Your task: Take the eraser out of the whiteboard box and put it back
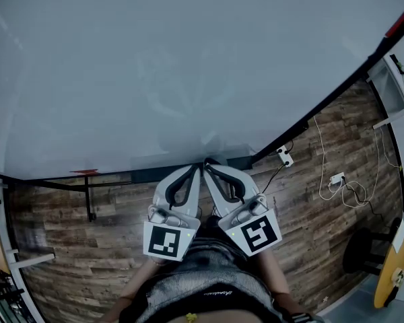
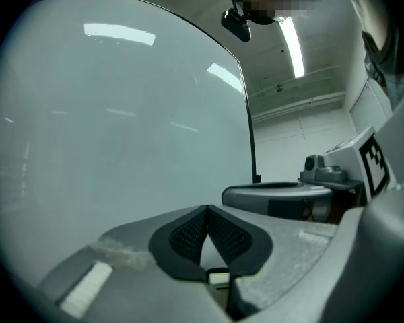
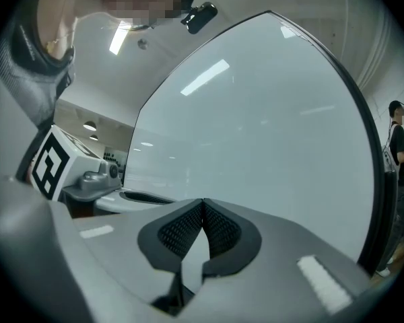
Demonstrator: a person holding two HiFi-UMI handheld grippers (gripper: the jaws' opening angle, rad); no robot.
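1. Nearest, the left gripper (image 1: 196,169) and right gripper (image 1: 208,167) lie side by side, the jaws of each pressed together on nothing.
2. Just past their tips runs a dark ledge (image 1: 155,175), perhaps the box, under the whiteboard (image 1: 188,66).
3. No eraser shows, so this fits it lying inside before removal or after return.

My left tool (image 1: 198,169) and right tool (image 1: 209,167) were alike: pale grey shells with black-rimmed loop openings. Each carried a white cube (image 1: 167,241) printed with a black square marker. The pads (image 2: 188,237) were black, with a fine mesh texture. I wore a grey, finely striped top (image 1: 202,278) bearing a small line of print.
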